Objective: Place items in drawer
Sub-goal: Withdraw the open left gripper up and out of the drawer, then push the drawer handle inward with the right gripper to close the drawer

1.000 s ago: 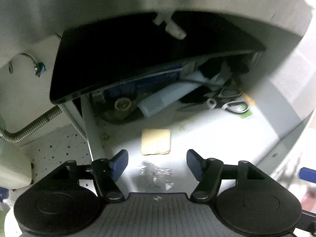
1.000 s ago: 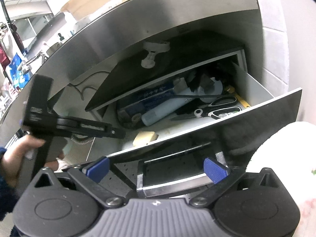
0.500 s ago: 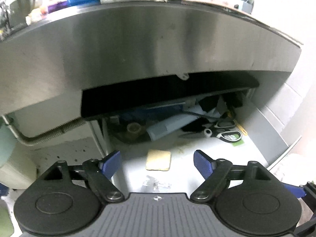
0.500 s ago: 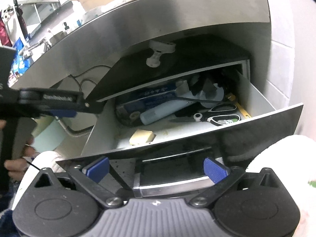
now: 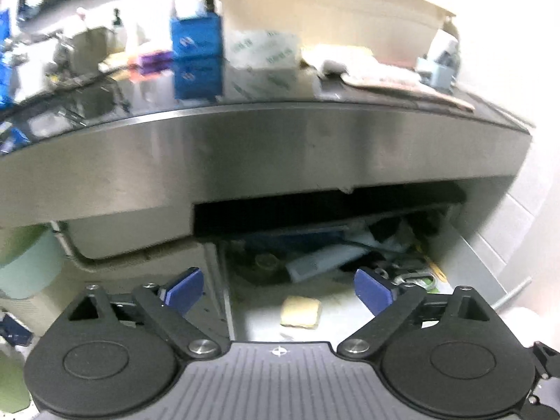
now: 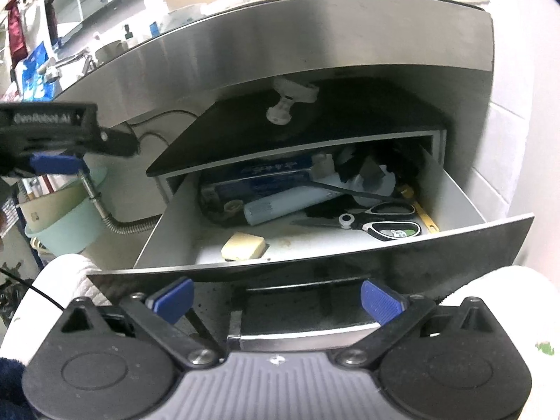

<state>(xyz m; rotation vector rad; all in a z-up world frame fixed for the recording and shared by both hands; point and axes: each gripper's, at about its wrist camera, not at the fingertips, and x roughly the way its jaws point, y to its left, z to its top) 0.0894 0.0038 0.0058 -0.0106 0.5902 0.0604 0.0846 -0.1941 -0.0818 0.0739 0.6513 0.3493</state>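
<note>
The drawer [image 6: 315,266] stands pulled open under a steel counter [image 5: 266,147]. A yellow sponge [image 6: 243,245] lies on the drawer floor near the front; it also shows in the left wrist view [image 5: 301,311]. Behind it lie scissors [image 6: 381,222], a pale blue tube [image 6: 290,204] and a blue box [image 6: 266,175]. My left gripper [image 5: 280,290] is open and empty, raised back from the drawer. My right gripper [image 6: 276,301] is open and empty, just in front of the drawer's front panel and its metal handle [image 6: 301,336].
The countertop holds a blue box [image 5: 196,56], bottles and a beige tub [image 5: 315,10]. A flexible metal hose [image 6: 115,217] and a mint green bin [image 6: 63,224] sit left of the drawer. A white tiled wall [image 6: 507,140] is to the right.
My left gripper has pulled back and up out of the drawer, so the countertop has come into view. The sponge stays on the drawer floor. My right gripper has hardly moved.
</note>
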